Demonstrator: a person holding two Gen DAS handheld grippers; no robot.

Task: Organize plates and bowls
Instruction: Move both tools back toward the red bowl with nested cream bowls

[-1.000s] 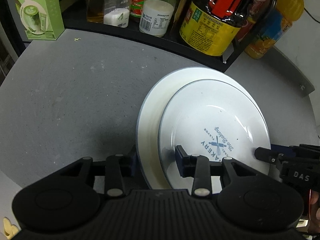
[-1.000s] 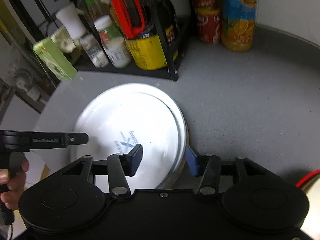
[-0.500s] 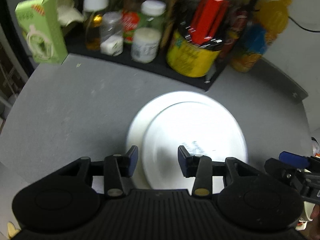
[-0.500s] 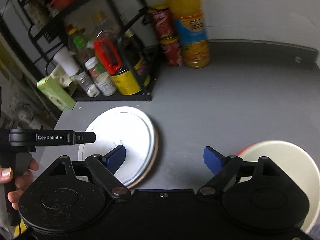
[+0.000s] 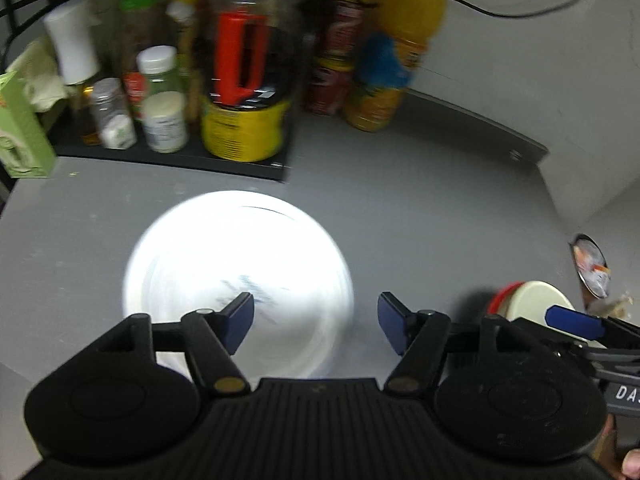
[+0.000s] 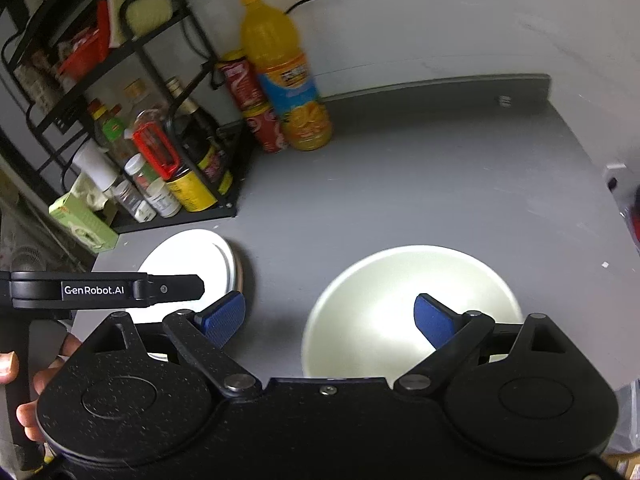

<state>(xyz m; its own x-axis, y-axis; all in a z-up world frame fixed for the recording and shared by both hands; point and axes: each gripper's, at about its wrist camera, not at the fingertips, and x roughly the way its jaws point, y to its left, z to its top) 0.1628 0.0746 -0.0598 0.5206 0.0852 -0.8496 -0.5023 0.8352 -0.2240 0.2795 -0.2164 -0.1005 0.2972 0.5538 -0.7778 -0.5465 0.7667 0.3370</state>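
Observation:
Two stacked white plates (image 5: pixel 240 264) lie on the grey counter; they also show in the right wrist view (image 6: pixel 192 256). My left gripper (image 5: pixel 316 320) is open and empty, raised above the plates' near right edge. A cream bowl (image 6: pixel 400 304) sits on the counter at the right; it also shows in the left wrist view (image 5: pixel 532 300), with a red rim behind it. My right gripper (image 6: pixel 328 320) is open and empty, its right finger over the bowl's inside, its left finger over bare counter.
A black rack (image 6: pixel 120 120) with bottles and jars stands at the back left. A yellow juice bottle (image 6: pixel 288 76) and red cans (image 6: pixel 256 108) stand by the wall. A green carton (image 6: pixel 84 220) is at the far left.
Both grippers pulled back and up from the plates and opened wider. The right gripper swung right, so the cream bowl now lies under it.

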